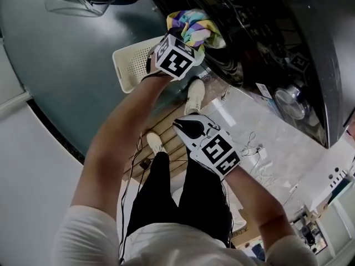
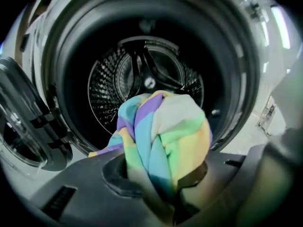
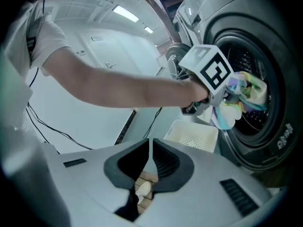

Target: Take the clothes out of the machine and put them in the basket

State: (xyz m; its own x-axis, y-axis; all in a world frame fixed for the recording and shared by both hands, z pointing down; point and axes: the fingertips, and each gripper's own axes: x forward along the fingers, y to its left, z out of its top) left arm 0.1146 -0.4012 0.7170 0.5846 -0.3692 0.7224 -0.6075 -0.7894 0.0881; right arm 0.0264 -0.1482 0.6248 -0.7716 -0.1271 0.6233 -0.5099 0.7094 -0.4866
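My left gripper (image 2: 163,174) is clamped on the bunched rainbow cloth (image 2: 163,126), which bulges ahead of its jaws at the drum mouth (image 2: 147,74). The basket (image 1: 130,65) sits below and slightly behind this gripper, nearer to it than to my right gripper (image 3: 150,160), whose jaws are closed on nothing.

the person wears a white short-sleeved t-shirt (image 1: 83,240) across six o'clock in the head view, with its sleeves at seven and five. black trousers (image 1: 166,198) sit just above it, and pale shoes (image 1: 194,95) lie nearer the centre. a thin dark cable (image 1: 128,187) runs along the trousers' nine o'clock side. the left tongs (image 1: 194,44) and the right tongs (image 1: 178,124) each carry a white cube (image 1: 176,58) printed with black square markers. the right tongs' shell is pale grey, with black ribbed pads (image 3: 165,162) and dark slotted patches at four and ten o'clock of them.
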